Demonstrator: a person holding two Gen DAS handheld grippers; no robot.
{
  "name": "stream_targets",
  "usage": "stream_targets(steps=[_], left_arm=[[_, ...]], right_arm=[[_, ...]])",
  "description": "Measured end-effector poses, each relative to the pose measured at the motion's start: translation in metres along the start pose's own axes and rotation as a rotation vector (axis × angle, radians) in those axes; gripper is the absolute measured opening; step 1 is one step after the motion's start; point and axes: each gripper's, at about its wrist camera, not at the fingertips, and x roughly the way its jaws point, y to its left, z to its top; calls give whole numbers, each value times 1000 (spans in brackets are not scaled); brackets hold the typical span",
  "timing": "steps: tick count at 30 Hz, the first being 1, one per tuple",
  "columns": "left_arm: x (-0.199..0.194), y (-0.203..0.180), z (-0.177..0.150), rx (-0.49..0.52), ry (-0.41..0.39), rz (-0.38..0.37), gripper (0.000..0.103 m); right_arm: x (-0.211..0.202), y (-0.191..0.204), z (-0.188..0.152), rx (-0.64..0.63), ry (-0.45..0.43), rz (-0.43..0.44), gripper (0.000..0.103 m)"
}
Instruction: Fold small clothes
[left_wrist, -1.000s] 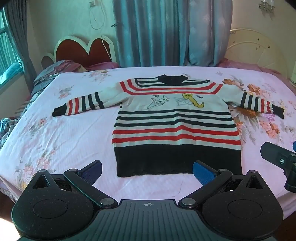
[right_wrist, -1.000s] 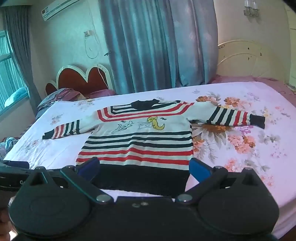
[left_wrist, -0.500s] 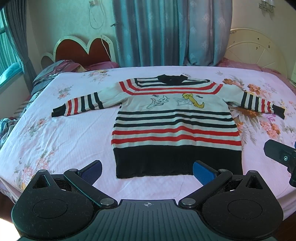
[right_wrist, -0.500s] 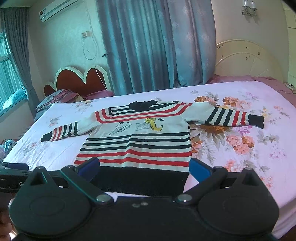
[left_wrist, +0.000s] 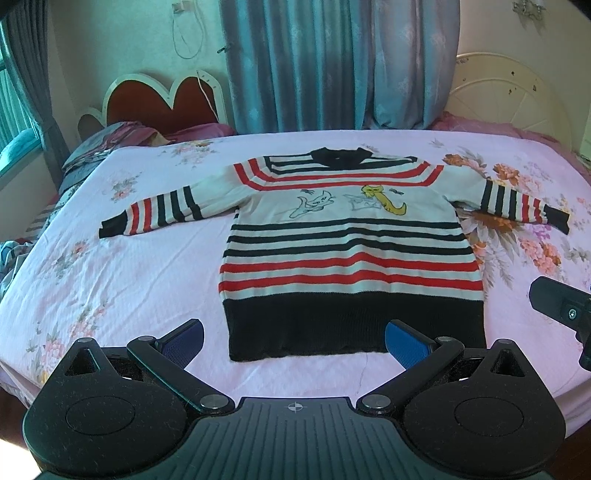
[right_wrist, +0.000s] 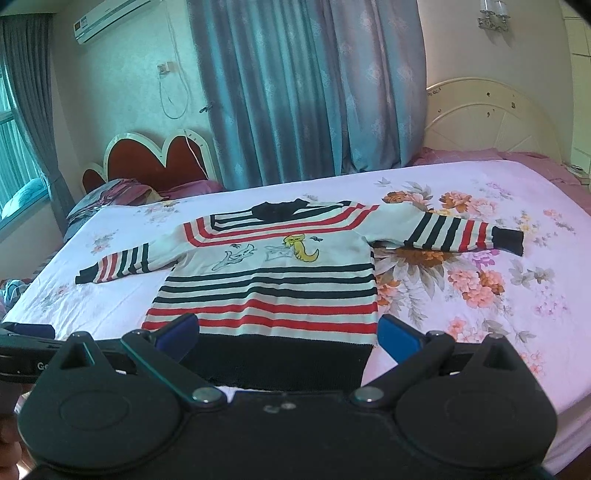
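Haven't started folding: sweater (left_wrist: 347, 251) lies flat mid-bed (left_wrist: 110, 280), sleeves out. My left gripper (left_wrist: 293, 338) and right gripper (right_wrist: 286, 334) both spread, empty.

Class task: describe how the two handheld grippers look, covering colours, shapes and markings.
Left gripper: black body, ribbed grey centre plate with a small crosshair mark, two round discs, angled link arms, blue pads. Right gripper: the same black build with blue pads.

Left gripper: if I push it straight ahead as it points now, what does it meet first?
Probably the sweater's black hem, lying flat on the bed between the open jaws of the left gripper. Depth is unclear.
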Motion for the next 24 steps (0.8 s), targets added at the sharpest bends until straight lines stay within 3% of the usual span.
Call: stream_targets(steps=[24], left_arm=[[31, 11, 13, 2, 24, 1, 103]], right_arm=[[23, 5, 6, 9, 11, -29, 102]])
